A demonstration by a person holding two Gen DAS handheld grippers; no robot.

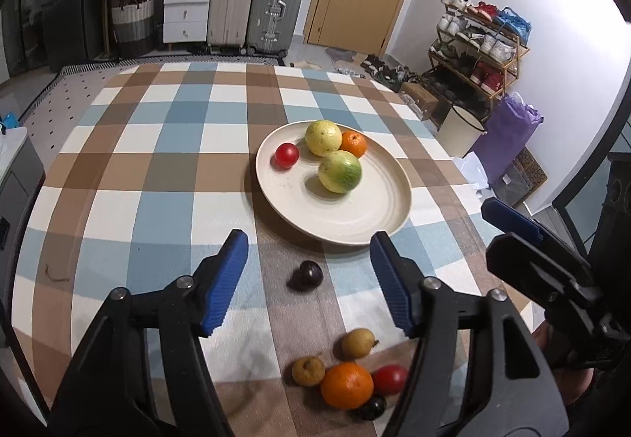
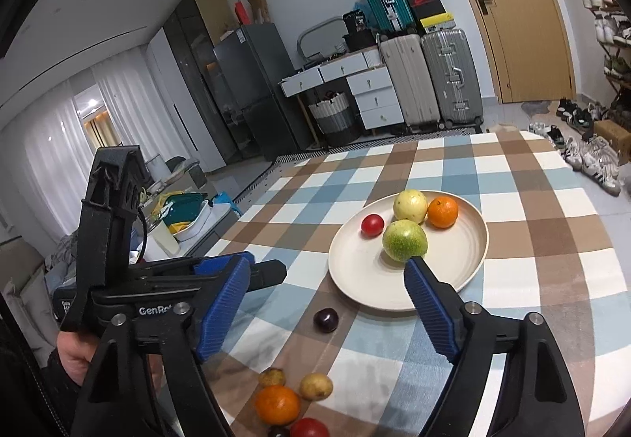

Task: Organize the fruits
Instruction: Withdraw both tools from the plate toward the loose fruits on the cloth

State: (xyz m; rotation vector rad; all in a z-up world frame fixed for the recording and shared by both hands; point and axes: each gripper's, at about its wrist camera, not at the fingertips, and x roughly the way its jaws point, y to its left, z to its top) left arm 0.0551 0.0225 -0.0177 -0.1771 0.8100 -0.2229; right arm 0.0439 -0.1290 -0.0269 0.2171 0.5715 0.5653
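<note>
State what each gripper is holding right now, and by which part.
Nothing is held. The left gripper is open above the dark plum on the cloth, not touching it. The right gripper is open too, its jaws empty near the plate.

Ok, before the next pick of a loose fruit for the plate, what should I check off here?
1. Left gripper jaws open and empty: ok.
2. Right gripper jaws open and empty: ok.
3. Dark plum lies alone on the tablecloth, between the left jaws' line of sight: ok.
4. Plate has bare space at its near side for another fruit: ok.
5. Near cluster is crowded; the orange touches its neighbours, so picking there risks nudging them: not ok.
6. Fruits on the plate resting steady: cannot tell.
</note>
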